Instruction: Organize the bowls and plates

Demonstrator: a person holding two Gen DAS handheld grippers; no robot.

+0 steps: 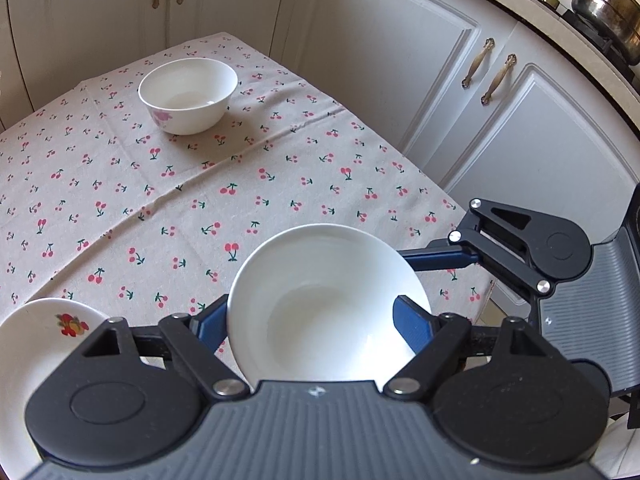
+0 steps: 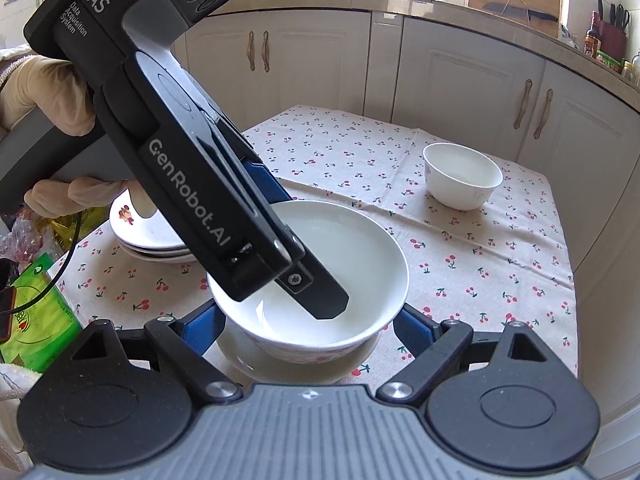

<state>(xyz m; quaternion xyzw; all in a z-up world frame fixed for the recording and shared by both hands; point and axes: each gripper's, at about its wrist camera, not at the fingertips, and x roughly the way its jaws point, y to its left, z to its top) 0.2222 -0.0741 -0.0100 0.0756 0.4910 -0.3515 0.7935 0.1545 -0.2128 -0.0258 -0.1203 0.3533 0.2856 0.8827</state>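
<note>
The table (image 2: 460, 240) has a cherry cloth (image 1: 168, 184) on it. Its far edge sits close to the white cupboards (image 1: 400, 80), at about 12 o'clock in the right wrist view. There is lots of bare cloth between the dishes.

The big bowl (image 2: 320, 272) sits near the front edge of the table, on a small plate (image 2: 288, 368). The left gripper (image 1: 320, 320) pinches the bowl's rim: one finger (image 2: 320, 296) is inside the bowl and the other is outside it.

The right gripper (image 2: 308, 328) is spread wide. Its blue fingers (image 2: 200, 326) sit on each side of the bowl, low down. I cannot tell if they touch it.

A small bowl (image 2: 462, 176) stands alone at 2 o'clock from the big bowl, well apart. A stack of plates (image 2: 148, 236) sits at 10 o'clock, near the table's left edge.
</note>
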